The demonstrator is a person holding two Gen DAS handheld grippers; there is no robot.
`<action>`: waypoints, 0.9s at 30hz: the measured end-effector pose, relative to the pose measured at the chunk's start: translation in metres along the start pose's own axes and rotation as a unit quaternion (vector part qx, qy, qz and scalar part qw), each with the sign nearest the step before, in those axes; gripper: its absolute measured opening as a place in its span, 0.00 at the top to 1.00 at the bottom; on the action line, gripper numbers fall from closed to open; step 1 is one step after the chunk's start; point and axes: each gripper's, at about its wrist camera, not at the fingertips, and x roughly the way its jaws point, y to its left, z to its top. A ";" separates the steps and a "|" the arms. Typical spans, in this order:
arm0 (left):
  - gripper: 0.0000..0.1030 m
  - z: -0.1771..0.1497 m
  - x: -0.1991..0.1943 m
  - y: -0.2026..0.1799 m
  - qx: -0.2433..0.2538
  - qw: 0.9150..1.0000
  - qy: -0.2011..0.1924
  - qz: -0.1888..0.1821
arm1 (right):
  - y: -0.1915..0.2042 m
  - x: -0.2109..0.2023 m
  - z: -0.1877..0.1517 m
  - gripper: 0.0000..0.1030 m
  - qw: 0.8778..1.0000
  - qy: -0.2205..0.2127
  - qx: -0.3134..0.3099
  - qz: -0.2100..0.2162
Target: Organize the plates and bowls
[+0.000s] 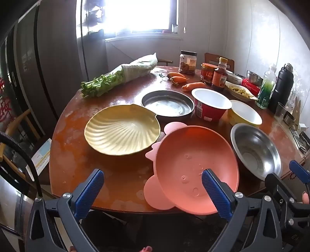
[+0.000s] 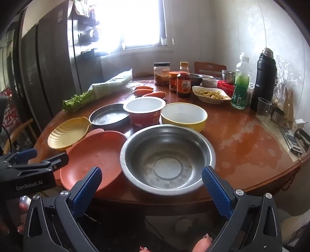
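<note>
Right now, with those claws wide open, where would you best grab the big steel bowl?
Probably the steel bowl by its near rim, from the table's front edge: one finger of the right gripper inside, one outside. It sits upright, too wide to straddle.

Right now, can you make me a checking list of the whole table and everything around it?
Surface: round brown table, worn pale patches.
Job's things: yellow shell plate, pink plate, steel bowl, metal pan, red cup bowl, yellow bowl; all empty, none stacked.
Clutter: wrapped greens, carrots, sauce jars, dish of food, green bottle, black flask.
Grippers: left hand-held gripper open; right hand-held gripper open; both holding nothing.
Cables: black hose at left.
Surroundings: bright window, fridge, chair.
</note>
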 end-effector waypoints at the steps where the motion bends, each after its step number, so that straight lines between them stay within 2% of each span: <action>1: 0.01 0.000 0.000 0.000 0.000 1.000 0.001 -0.002 | 0.002 0.001 0.001 0.00 1.000 0.001 0.002 0.003; 8: 0.01 -0.001 -0.002 0.009 -0.003 1.000 0.003 -0.004 | -0.003 -0.002 -0.001 0.00 1.000 -0.005 0.008 0.014; 10: 0.01 -0.004 0.006 0.002 0.000 1.000 0.006 0.009 | -0.003 -0.001 -0.001 0.00 1.000 -0.005 0.007 0.015; 27: 0.01 -0.005 0.005 0.001 0.001 1.000 0.007 0.008 | 0.001 0.003 -0.004 0.00 1.000 0.007 -0.001 0.026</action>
